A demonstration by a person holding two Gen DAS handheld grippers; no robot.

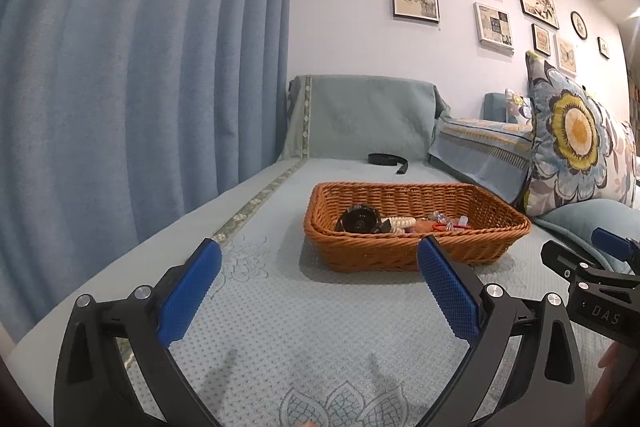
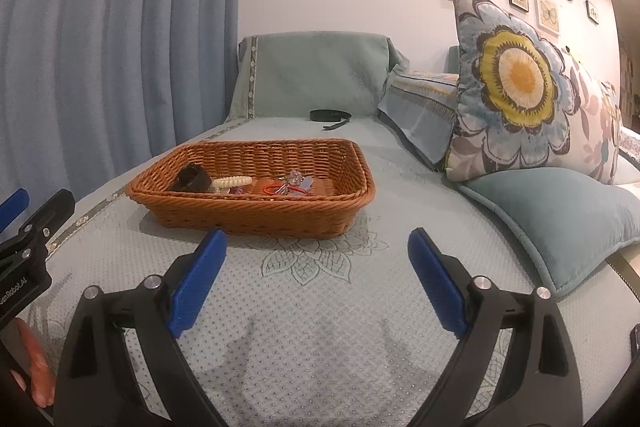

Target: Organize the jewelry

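Note:
A brown wicker basket (image 1: 416, 247) (image 2: 256, 211) sits on the pale green sofa cover. It holds a black watch (image 1: 358, 219) (image 2: 192, 179), a cream spiral hair tie (image 1: 402, 223) (image 2: 232, 182), a red cord (image 1: 448, 226) (image 2: 280, 190) and small clear pieces (image 2: 296, 179). A black strap (image 1: 388, 159) (image 2: 330, 115) lies on the seat beyond the basket. My left gripper (image 1: 320, 255) is open and empty just before the basket. My right gripper (image 2: 316, 239) is open and empty, a little nearer than the basket's front right.
A blue curtain (image 1: 140, 67) hangs along the left. A flowered cushion (image 2: 516, 91) and a plain teal cushion (image 2: 560, 219) lie on the right. The right gripper's body (image 1: 592, 279) shows at the left view's right edge.

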